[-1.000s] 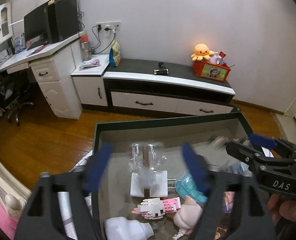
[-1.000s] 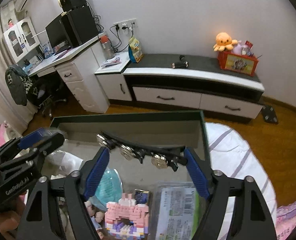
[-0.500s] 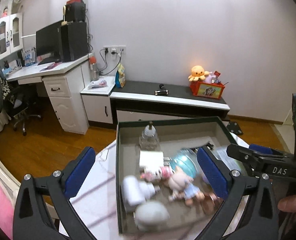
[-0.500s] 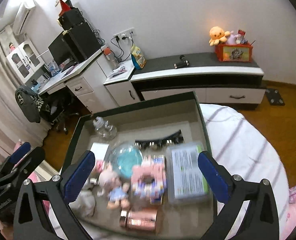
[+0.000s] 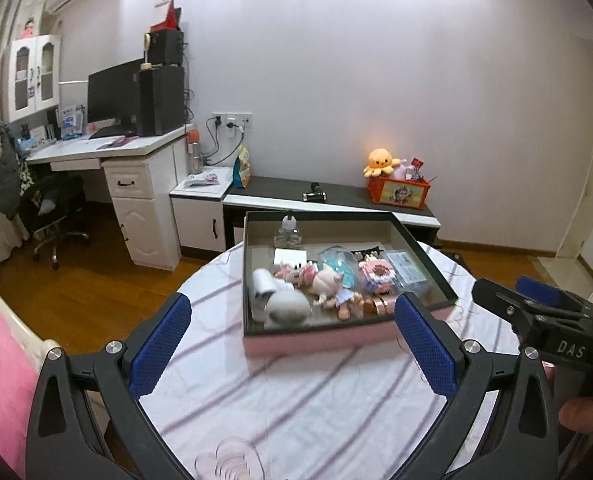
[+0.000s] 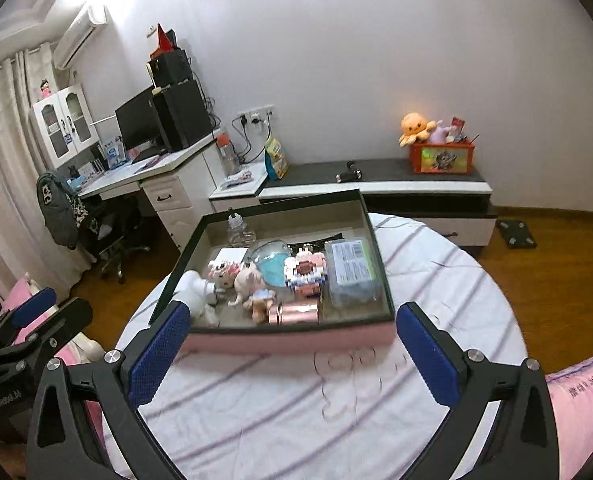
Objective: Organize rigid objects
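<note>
Toys and bits and pieces all sit inside a shallow box point(image 6: 288, 338) with a dark rim and pink sides, on a round table point(image 6: 336, 408) with a white striped cloth. From the right wrist view: a clear bottle point(image 6: 240, 232) stands at the far left of the box, with a white card point(image 6: 229, 258) just in front of it. Near left is a white bottle point(image 6: 194, 294) lying down, and a little doll point(image 6: 252, 286) is next to it, around the middle. A copper-coloured tube point(image 6: 294, 314) lies along the near wall. There's a teal dome thing point(image 6: 272, 266), a pink block figure point(image 6: 304, 276) beside it, and a clear plastic case point(image 6: 350, 276) on the right side.

Left claw point(image 5: 292, 348) is spread wide, holding nothing, hanging over the near part of the table in front of the box. Right claw point(image 6: 292, 354) is the same: wide, nothing in it, fingers either side of the box's near wall but not touching it.

Behind the table, a low cabinet point(image 6: 396, 186) runs along the wall with an orange octopus plush point(image 6: 414, 126) on a red box point(image 6: 442, 158).
</note>
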Tool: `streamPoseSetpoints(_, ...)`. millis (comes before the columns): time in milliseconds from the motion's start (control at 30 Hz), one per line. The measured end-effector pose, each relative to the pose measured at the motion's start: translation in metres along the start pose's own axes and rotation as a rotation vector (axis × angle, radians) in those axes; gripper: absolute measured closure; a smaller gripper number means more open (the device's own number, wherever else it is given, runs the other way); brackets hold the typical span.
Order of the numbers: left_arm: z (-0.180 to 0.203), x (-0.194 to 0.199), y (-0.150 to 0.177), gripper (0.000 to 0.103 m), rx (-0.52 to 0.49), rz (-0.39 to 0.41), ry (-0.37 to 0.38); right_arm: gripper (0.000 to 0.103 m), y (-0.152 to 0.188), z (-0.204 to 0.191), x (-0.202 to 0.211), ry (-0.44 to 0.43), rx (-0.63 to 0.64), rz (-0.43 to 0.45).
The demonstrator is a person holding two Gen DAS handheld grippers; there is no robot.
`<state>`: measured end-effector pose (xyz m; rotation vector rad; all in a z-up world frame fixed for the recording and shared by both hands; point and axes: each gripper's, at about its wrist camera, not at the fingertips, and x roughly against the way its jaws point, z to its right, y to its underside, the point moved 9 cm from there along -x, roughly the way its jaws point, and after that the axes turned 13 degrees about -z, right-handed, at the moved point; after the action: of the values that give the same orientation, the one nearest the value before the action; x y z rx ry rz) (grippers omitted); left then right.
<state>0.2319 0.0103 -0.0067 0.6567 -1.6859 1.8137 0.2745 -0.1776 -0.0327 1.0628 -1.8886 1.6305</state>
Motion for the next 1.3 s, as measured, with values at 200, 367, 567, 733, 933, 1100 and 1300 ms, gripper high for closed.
streamPoseSetpoints(200,-0.002,0.038,0.032,0.000,0.018,0.040,-0.027,0.000,0.036,-0.013,0.045,0.089,0.045,0.076)
streamPoseSetpoints(367,-0.002,0.067,0.058,0.000,0.037,0.086,-0.058,0.000,0.068,-0.031,0.082,0.168,0.086,0.152)
streamPoseSetpoints(567,-0.002,0.088,0.080,0.000,0.029,0.123,-0.108,0.000,0.089,-0.039,0.108,0.203,0.080,0.204)
streamPoseSetpoints(733,-0.004,0.098,0.090,0.000,0.032,0.127,-0.109,0.000,0.098,-0.039,0.117,0.197,0.076,0.213)
streamPoseSetpoints(933,-0.001,0.100,0.090,0.000,0.035,0.127,-0.089,0.000,0.100,-0.035,0.123,0.198,0.061,0.226)
streamPoseSetpoints(1100,0.002,0.097,0.092,0.000,0.034,0.115,-0.064,0.000,0.103,-0.034,0.121,0.204,0.055,0.221)
streamPoseSetpoints(1300,0.007,0.095,0.094,0.000,0.022,0.119,-0.062,0.000,0.104,-0.035,0.121,0.202,0.056,0.220)
